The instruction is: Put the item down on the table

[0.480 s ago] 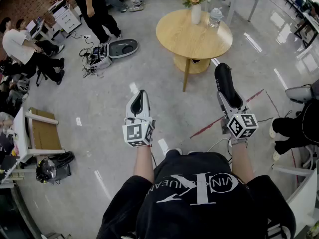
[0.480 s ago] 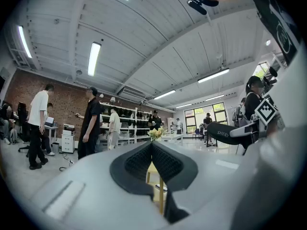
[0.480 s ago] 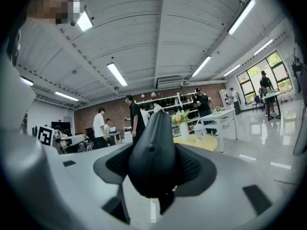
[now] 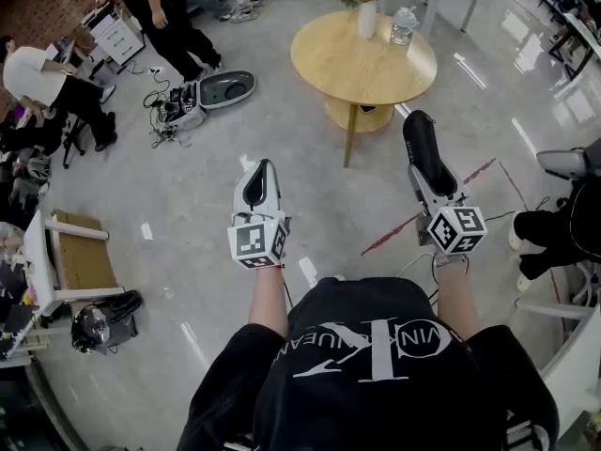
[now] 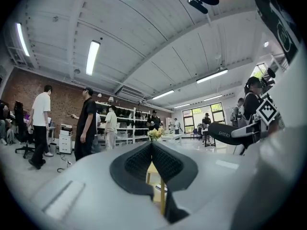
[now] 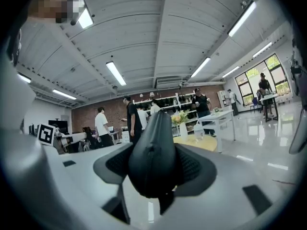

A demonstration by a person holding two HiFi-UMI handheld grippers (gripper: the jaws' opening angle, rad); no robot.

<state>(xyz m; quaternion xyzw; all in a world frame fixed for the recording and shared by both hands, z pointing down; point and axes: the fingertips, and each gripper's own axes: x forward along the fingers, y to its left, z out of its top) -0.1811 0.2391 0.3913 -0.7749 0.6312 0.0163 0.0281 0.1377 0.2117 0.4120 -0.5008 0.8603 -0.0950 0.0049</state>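
Note:
My right gripper is shut on a black zippered case, which sticks out well past the fingertips. In the right gripper view the case fills the gap between the jaws. The left gripper is shut with nothing in it, its pads meeting at the tip. Both are held in the air above the floor, short of the round wooden table. On the table stand a white vase of flowers and a clear bottle. The case also shows at the right of the left gripper view.
Several people stand or sit at the far left. An open equipment case with cables lies on the floor left of the table. A cardboard box in a white frame and a dark helmet-like thing sit at the left. Red tape crosses the floor.
Both grippers have shifted slightly forward and up in the head view. The black case stays held in the right gripper.

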